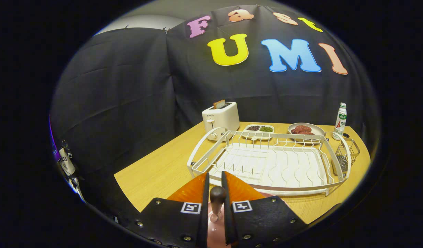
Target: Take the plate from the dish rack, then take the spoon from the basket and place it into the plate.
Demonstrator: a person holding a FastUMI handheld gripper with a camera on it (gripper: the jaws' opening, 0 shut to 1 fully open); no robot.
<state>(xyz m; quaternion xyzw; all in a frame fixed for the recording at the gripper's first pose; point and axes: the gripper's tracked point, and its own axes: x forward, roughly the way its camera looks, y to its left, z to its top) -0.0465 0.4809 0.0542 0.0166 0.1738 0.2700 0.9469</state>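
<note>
**Spoon in your hand-held gripper, over the plate**

Your hand-held gripper (215,193) is nearly closed, both fingers pressing the dark handle of the spoon (217,201); its clear lower part hangs down toward the pinkish plate (215,232) directly beneath, at 6 o'clock of the fingers. I judge the spoon light, stiff and slick, so a pinch on the thick handle end suits it; the plate looks hard and breakable, so lower gently before you let go. Just ahead at 12 o'clock, the white dish rack (270,165) stands empty on the counter (156,172). At 2 o'clock the wire basket (347,155) hangs on the rack's end. Beyond, a toaster (221,117) stands at 12 o'clock.
</note>
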